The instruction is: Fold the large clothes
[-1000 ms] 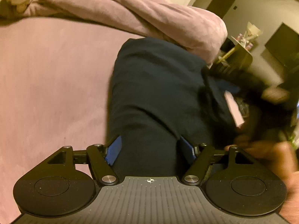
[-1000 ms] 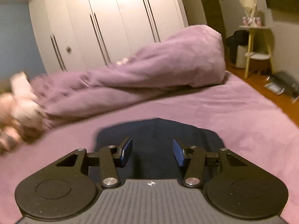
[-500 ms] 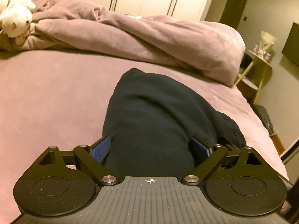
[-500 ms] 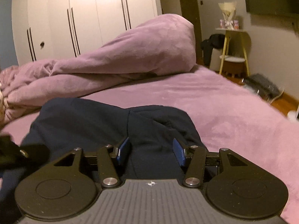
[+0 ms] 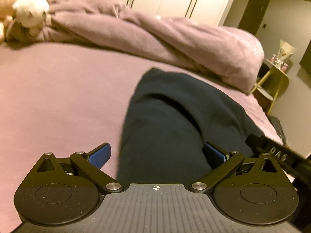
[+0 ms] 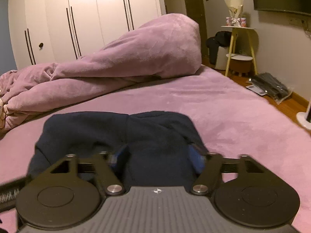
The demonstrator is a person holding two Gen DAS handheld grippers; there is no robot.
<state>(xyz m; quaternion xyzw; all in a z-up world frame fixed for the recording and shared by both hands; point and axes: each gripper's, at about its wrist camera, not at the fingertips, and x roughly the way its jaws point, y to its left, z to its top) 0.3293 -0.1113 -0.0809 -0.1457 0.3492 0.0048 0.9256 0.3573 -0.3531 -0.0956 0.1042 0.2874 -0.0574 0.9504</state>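
A dark navy garment (image 5: pixel 175 120) lies folded in a thick bundle on the pink bed (image 5: pixel 58 101). My left gripper (image 5: pixel 157 154) hangs low at its near end, jaws spread wide and still opening. Its left pad (image 5: pixel 101 155) is over the bare sheet and its right pad (image 5: pixel 213 153) rests against the cloth without pinching it. In the right wrist view the garment (image 6: pixel 116 130) fills the foreground. The right gripper (image 6: pixel 158 157) straddles a fold of it, its jaws opening and its blurred pads clear of the cloth.
A heaped purple duvet (image 6: pixel 136 58) lies across the far side of the bed, with plush toys (image 5: pixel 31 9) at its left end. White wardrobe doors (image 6: pixel 87 19) stand behind. A yellow side table (image 6: pixel 241 44) and a dark bag (image 6: pixel 270 85) are right of the bed.
Both grippers' jaws have spread apart over the navy garment. Both have sunk closer to the bed, and the garment now lies settled on the sheet.
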